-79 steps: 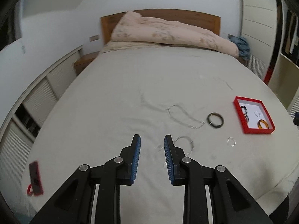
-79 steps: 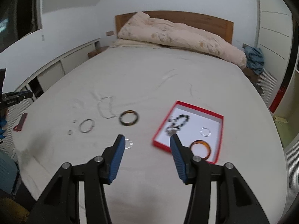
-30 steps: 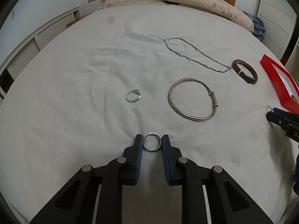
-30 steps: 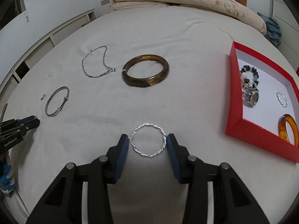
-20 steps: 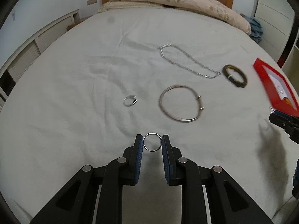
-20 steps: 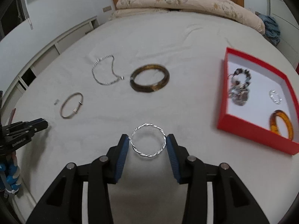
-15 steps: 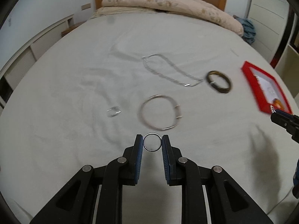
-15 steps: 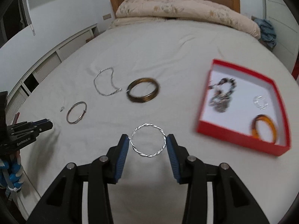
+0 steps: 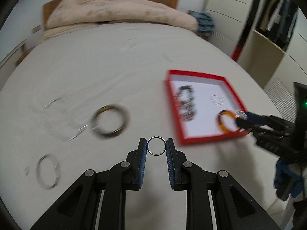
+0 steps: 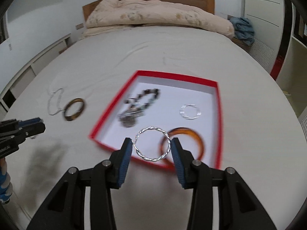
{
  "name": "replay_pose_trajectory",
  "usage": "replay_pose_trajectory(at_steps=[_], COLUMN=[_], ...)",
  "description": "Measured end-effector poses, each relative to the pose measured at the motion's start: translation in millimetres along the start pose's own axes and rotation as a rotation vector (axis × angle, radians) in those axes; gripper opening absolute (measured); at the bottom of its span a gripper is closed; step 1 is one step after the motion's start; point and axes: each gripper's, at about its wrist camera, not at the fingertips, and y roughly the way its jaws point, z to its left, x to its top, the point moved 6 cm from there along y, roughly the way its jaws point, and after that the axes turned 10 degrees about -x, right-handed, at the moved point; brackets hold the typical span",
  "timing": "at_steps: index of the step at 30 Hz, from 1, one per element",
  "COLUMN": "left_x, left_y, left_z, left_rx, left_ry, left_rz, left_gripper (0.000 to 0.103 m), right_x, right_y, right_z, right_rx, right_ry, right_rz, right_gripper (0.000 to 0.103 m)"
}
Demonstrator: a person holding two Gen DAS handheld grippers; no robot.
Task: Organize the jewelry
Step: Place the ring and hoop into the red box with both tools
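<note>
The left gripper is pinching a ring, the right a bangle; either could slip from the jaws short of the box.

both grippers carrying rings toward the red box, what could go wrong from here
1. The left gripper pinches the small ring only at its edges, and the blur suggests fast motion; it may pop out onto the bed.
2. The right gripper holds the twisted bangle the same way, over the red box's near rim; dropped early, it could land outside.
3. Released here, the bangle may land on the amber bangle.
</note>
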Motion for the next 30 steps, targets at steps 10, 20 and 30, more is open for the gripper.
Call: replay_pose_trajectory(at_steps=[10, 20, 30], left_x=[19, 13, 14], left_y=[97, 126, 132], left_z=[-44, -41, -48], left_rx=[-0.054, -0.003, 0.019], left_ry=[0.019, 0.034, 0.057], left_rz=[0.122, 0.173, 0.191], left_gripper=[0.02, 0.021, 0.023], right_x=[-6, -10, -9], right_y=[54, 65, 64], right_z=[-31, -26, -25], right_rx=[0.03, 0.018, 0.008], right_ry=[-0.032, -0.103, -0.134], right_rz=[0.091, 0.104, 0.158], right_gripper=[0.04, 0.041, 0.043])
